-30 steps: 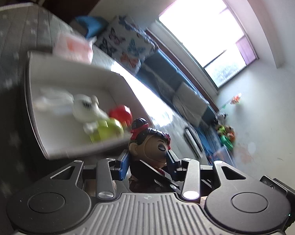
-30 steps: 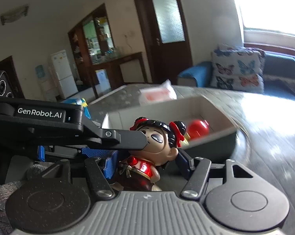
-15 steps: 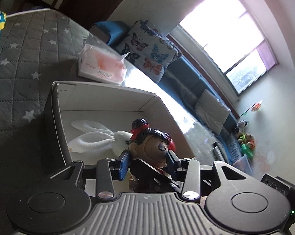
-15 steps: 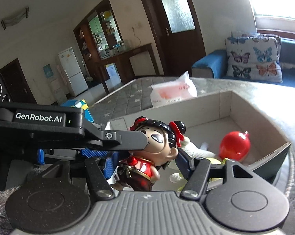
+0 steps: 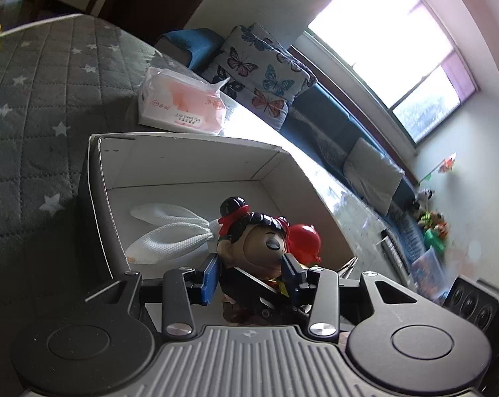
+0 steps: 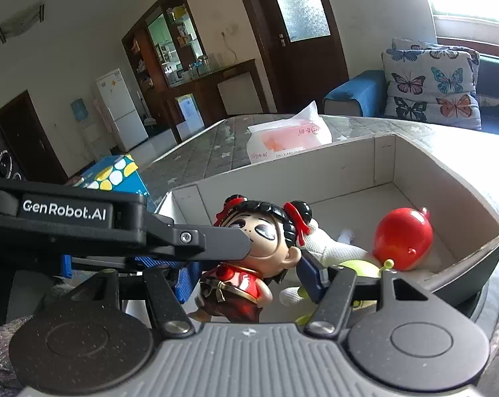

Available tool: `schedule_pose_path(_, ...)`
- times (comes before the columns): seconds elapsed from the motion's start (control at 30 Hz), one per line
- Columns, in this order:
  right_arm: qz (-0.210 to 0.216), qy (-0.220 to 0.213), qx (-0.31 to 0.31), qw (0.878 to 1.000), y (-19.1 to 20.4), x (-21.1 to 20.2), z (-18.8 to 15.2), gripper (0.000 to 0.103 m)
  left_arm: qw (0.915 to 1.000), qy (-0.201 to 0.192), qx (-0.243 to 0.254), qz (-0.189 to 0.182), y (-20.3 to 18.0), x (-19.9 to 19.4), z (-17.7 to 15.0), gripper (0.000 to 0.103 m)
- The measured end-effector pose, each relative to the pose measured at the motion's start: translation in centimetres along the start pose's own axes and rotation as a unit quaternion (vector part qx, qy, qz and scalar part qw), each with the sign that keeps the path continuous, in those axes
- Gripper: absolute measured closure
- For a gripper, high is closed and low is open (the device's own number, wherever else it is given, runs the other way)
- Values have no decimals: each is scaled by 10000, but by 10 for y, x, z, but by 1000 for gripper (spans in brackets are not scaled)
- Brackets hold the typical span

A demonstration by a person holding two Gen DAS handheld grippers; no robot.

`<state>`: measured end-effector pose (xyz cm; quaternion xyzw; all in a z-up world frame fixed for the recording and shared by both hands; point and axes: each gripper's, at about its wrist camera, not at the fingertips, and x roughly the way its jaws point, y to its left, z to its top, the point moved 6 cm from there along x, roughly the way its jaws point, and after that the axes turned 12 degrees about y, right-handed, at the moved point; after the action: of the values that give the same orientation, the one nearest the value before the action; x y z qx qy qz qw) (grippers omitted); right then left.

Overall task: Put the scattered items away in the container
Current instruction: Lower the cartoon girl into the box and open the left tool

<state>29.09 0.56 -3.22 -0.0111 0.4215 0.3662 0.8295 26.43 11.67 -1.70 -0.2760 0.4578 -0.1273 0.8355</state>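
A doll figurine (image 5: 256,248) with black hair buns, red bows and a red dress is held between both grippers over the near end of the white cardboard box (image 5: 183,165). My left gripper (image 5: 251,273) is shut on its head. My right gripper (image 6: 246,273) is shut on its body (image 6: 239,281); the left gripper's finger (image 6: 216,241) presses the doll's cheek there. Inside the box (image 6: 385,158) lie a white plush rabbit (image 5: 170,231), a red round toy (image 6: 401,235) and a yellow-green toy (image 6: 358,268).
A pink tissue pack (image 5: 179,106) lies on the grey star-quilted surface (image 5: 34,99) beyond the box. A blue dotted box (image 6: 113,175) stands to the left. A butterfly cushion (image 6: 431,82) and sofa lie behind.
Both grippers have carried the doll forward and lower, from the box's outside edge to above its near end. The box contents now show closer.
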Motion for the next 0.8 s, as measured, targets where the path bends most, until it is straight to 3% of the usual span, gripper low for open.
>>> schedule_pose_path(0.33, -271, 59, -351, 9990, 9, -3, -4, 39, 9989, 38, 339, 316, -8, -3, -8, 61)
schedule_pose_path(0.8, -298, 49, -458, 9985, 16, -10, -9, 41, 9995, -86, 243, 201, -4, -18, -9, 61)
